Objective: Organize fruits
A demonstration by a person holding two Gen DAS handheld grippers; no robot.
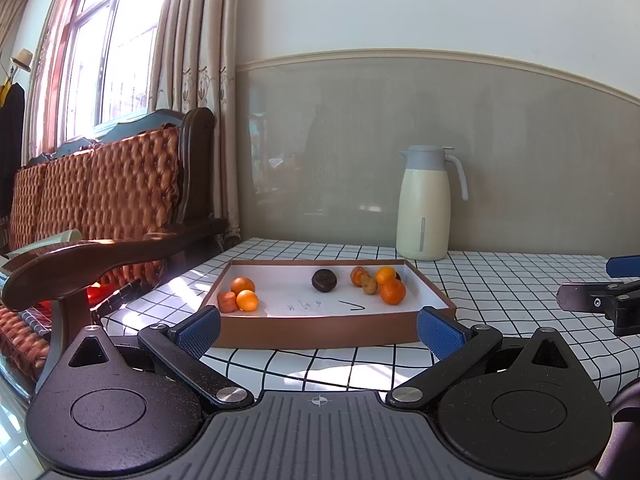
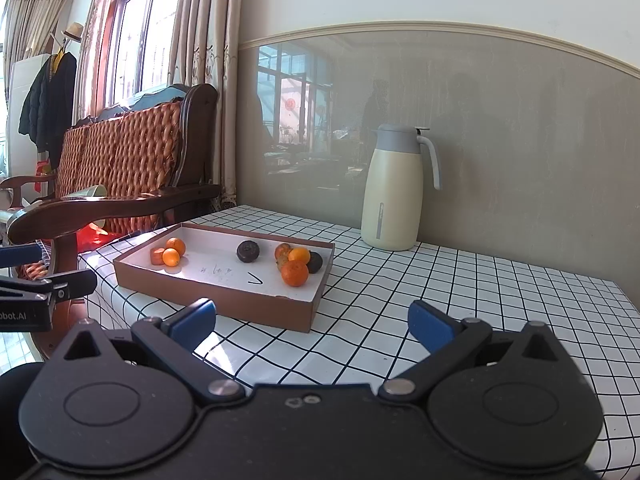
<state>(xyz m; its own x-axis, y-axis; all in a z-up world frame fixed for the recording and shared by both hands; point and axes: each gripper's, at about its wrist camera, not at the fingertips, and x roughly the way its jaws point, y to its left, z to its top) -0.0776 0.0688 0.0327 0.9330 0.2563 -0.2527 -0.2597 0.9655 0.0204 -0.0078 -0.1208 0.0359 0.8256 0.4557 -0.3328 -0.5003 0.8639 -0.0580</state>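
— What stands at the back of the table?
— A cream jug [image 1: 424, 208] with a grey lid and handle, upright on the checked cloth [image 1: 520, 280], near the grey wall panel [image 2: 520, 140].

— And to the left?
— A dark wooden sofa [image 1: 120, 200] with quilted orange cushions, its armrest just beside the table edge. Behind it, beige curtains [image 1: 196, 60] frame a bright window [image 1: 108, 60].

— Anything further off?
— A hat [image 2: 74, 30] above dark coats [image 2: 52, 104] on a stand.

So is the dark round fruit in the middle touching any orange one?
Apart. In the left wrist view, the dark round fruit sits alone, bare white tray floor between it and the nearest orange fruit.
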